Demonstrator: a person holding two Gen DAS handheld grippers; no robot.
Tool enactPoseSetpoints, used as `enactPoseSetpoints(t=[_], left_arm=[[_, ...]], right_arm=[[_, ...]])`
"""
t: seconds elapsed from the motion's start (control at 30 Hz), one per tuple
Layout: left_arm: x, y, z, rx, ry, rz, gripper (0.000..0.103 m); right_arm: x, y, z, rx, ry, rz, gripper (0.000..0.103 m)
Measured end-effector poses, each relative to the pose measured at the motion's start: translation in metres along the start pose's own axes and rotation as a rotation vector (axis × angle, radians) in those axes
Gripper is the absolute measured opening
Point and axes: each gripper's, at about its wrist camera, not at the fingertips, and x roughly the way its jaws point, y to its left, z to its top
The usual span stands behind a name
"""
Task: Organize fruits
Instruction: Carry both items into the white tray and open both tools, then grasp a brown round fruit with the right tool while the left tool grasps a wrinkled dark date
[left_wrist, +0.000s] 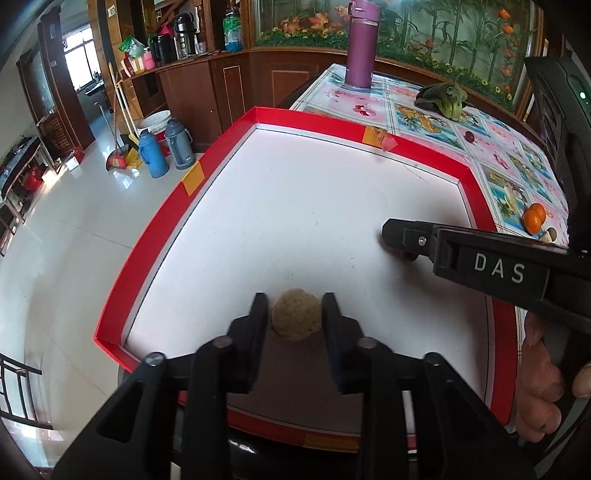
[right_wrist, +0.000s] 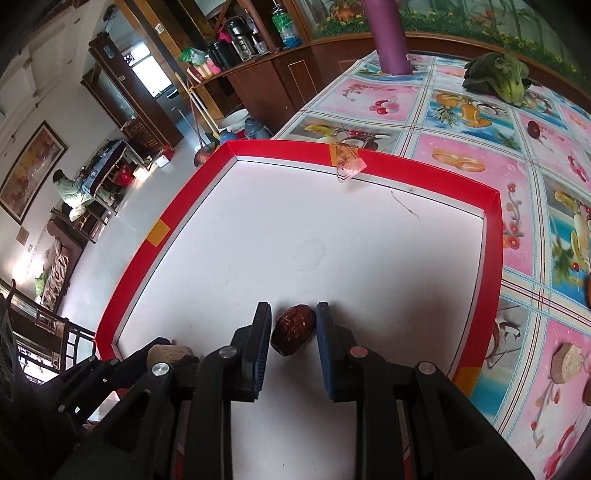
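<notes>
Red-rimmed white tray (right_wrist: 493, 236) sits on fruit-print tablecloth (right_wrist: 472, 147) above pale tiled floor (left_wrist: 74, 229).

purple flask (right_wrist: 388, 37): top cut off | tan fruit (right_wrist: 168, 353): mostly hidden behind left gripper (right_wrist: 122, 369)

The only readable lettering is "DAS", in pale capitals on the black body of the right gripper (left_wrist: 402, 240), at about three o'clock in the left wrist view.

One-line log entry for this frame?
left hand-held gripper: around tan fruit | right hand-held gripper: around brown fruit | both over red-rimmed tray
</notes>
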Motion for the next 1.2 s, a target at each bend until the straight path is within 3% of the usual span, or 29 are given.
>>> enactPoseSetpoints(t=[0.1,0.27,0.43,0.7,0.87,1.03,1.2], left_arm=[[-0.011,-0.001,0.0,-0.003,-0.041,0.041,0.066],[-0.037,-0.011,0.007,0.016,-0.121,0.054,0.072],[-0.057,-0.052,0.004,0.12,-0.167,-0.022,0.077],[-0.061,-0.147,-0.009,0.319,-0.123,-0.238,0.078],[-0.053,-0.206,-0.02,0.432,-0.05,-0.359,0.078],[-0.052,-0.241,-0.032,0.512,-0.012,-0.378,0.077],[-0.047,-0.252,-0.027,0.527,0.011,-0.384,0.077]], right_arm=[[-0.014,-0.009,0.0,0.039,-0.038,0.034,0.047],[-0.065,-0.029,-0.01,0.049,-0.124,0.047,0.047],[-0.127,-0.07,-0.048,0.043,-0.196,-0.003,0.047],[-0.208,-0.156,-0.14,0.127,-0.235,-0.219,0.047],[-0.218,-0.191,-0.169,0.21,-0.219,-0.3,0.047],[-0.207,-0.209,-0.163,0.244,-0.213,-0.325,0.046],[-0.191,-0.217,-0.158,0.236,-0.191,-0.308,0.029]])
